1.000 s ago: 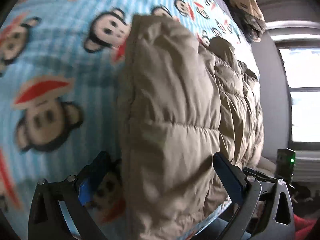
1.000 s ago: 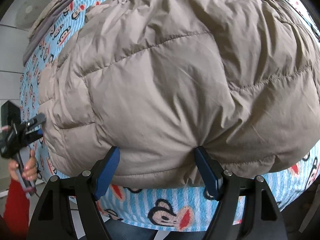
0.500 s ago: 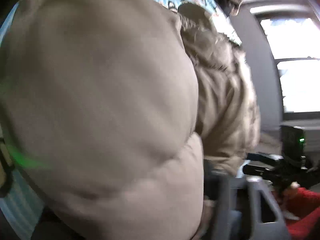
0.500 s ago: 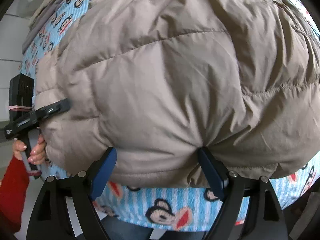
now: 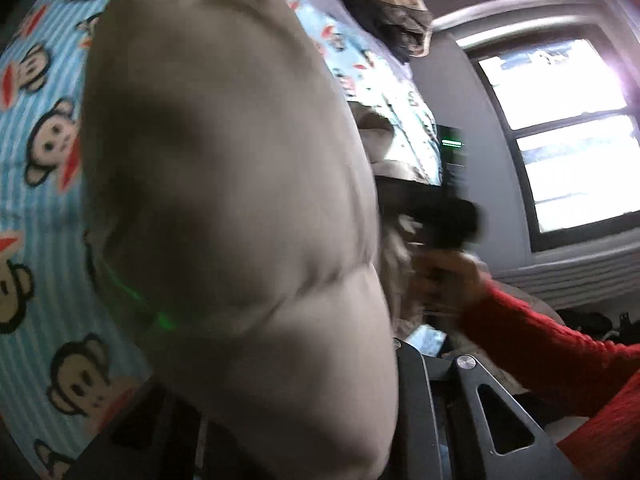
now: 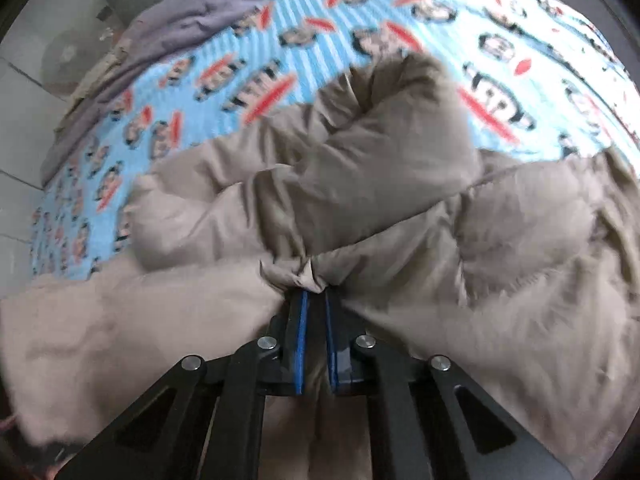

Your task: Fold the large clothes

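Two right tongs fingers tight on puffy jacket (bunched).

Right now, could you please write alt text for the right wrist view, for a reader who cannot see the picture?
The right tool is shut on a pinched fold of a beige puffer jacket, which fills most of the view in bulky, bunched folds. Behind it lies a light blue striped blanket printed with cartoon monkey faces, with a grey cloth along its far edge.
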